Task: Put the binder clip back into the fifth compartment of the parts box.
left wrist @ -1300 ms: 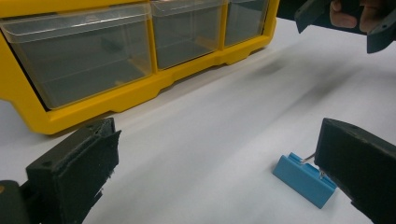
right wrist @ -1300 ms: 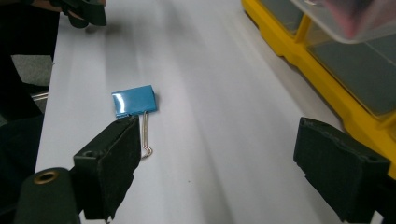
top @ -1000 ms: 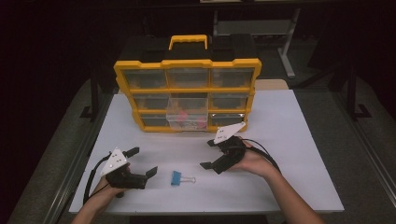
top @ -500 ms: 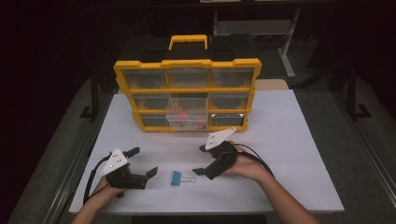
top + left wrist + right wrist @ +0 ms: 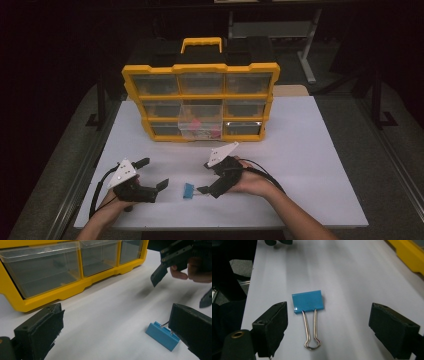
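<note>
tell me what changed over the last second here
The right gripper moved left and down across the table to the blue binder clip, jaws open and astride its wire handles, not gripping. The left gripper, clip and yellow organizer stayed put.

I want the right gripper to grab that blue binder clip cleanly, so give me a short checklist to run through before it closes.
1. Right gripper jaws apart: ok, they stand wide.
2. Blue binder clip lies between the jaws: ok, its wire handles point toward the gripper, nearer one jaw than the other.
3. Pads touching the clip: not ok yet, bare white table shows on both sides.
4. Left gripper out of the way: ok, it sits open to the clip's left, apart from it.
5. Clip lying flat: ok, it rests on the table.
6. Pulled-out drawer of the yellow organizer ready: ok, the middle one stands open.
</note>
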Demonstrator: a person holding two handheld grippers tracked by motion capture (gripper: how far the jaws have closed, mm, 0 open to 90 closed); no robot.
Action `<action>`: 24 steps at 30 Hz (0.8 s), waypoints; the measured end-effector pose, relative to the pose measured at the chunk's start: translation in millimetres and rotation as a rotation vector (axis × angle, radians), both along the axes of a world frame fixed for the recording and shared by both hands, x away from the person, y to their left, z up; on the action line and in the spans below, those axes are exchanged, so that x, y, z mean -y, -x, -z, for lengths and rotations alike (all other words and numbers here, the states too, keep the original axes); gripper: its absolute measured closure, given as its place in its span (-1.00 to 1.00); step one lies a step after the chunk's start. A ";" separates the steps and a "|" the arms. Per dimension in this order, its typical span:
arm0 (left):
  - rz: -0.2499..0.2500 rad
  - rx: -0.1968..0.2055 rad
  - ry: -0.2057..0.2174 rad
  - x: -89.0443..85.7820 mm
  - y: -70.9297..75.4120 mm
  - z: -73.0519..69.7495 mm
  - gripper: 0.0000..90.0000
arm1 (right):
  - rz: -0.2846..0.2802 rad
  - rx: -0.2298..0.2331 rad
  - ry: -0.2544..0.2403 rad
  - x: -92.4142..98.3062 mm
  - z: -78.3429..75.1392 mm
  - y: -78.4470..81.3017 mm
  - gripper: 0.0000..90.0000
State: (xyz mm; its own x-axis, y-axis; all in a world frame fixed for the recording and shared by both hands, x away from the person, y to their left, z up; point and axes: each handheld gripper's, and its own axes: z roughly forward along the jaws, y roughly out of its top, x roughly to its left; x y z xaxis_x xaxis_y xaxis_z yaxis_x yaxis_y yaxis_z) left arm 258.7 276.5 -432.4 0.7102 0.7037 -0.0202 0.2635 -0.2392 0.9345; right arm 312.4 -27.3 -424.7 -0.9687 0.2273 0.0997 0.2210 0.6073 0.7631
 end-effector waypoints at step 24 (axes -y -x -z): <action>0.001 -0.003 0.002 -0.2 0.0 -0.1 -1.00 | -0.105 -0.013 0.065 -49.7 22.3 2.2 -0.45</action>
